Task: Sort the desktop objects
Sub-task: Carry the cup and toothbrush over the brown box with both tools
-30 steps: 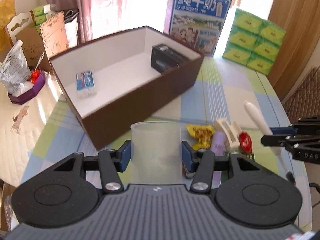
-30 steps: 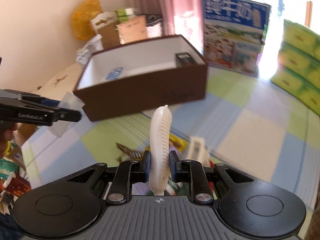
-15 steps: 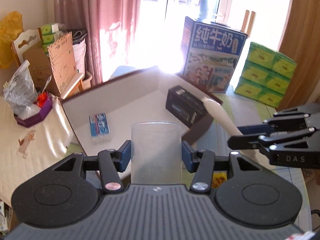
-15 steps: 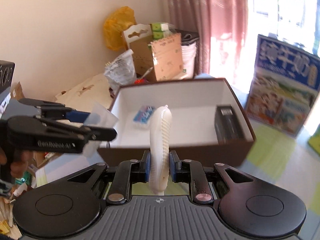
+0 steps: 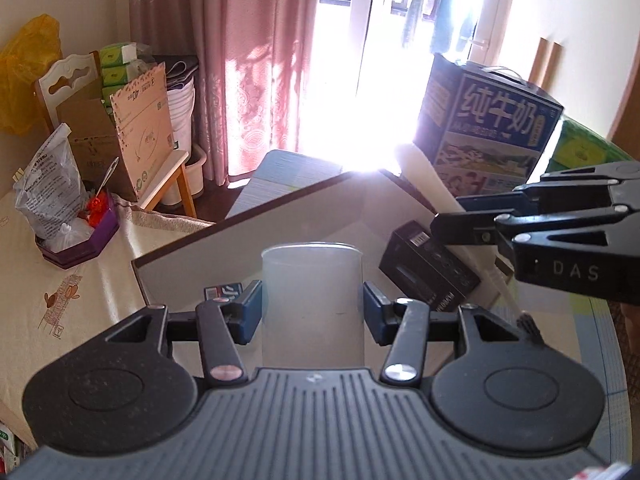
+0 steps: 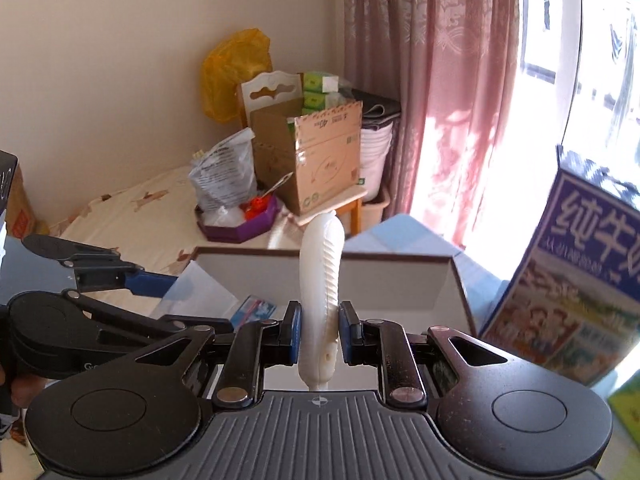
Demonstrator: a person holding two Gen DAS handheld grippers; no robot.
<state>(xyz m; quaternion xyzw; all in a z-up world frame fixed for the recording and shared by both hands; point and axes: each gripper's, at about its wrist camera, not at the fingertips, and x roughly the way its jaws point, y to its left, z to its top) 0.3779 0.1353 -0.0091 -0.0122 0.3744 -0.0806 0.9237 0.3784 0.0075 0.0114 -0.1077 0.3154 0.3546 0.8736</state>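
Note:
My left gripper point(image 5: 312, 312) is shut on a clear plastic cup point(image 5: 313, 300), upright between its blue pads, held over the near side of the brown box point(image 5: 248, 216). My right gripper point(image 6: 319, 336) is shut on the white ribbed handle of a brush point(image 6: 322, 280); in the left wrist view the brush point(image 5: 424, 180) slants from upper left down to dark bristles point(image 5: 530, 330) at lower right. Inside the white-lined box point(image 6: 400, 280) lie a black carton point(image 5: 428, 276) and a blue packet point(image 6: 254, 310). The left gripper point(image 6: 160, 280) shows at the left of the right wrist view with the cup point(image 6: 200, 292).
A blue milk carton point(image 5: 492, 140) stands behind the box on the right, green tissue packs point(image 5: 580, 148) beside it. A purple tray point(image 5: 76, 240) with a plastic bag sits on the cream cloth at left. A cardboard box point(image 6: 320, 152) on a chair stands by pink curtains.
Both grippers have travelled from the loose items on the checked cloth up and over to the brown box, carrying the cup and the brush. The box now lies right under them.

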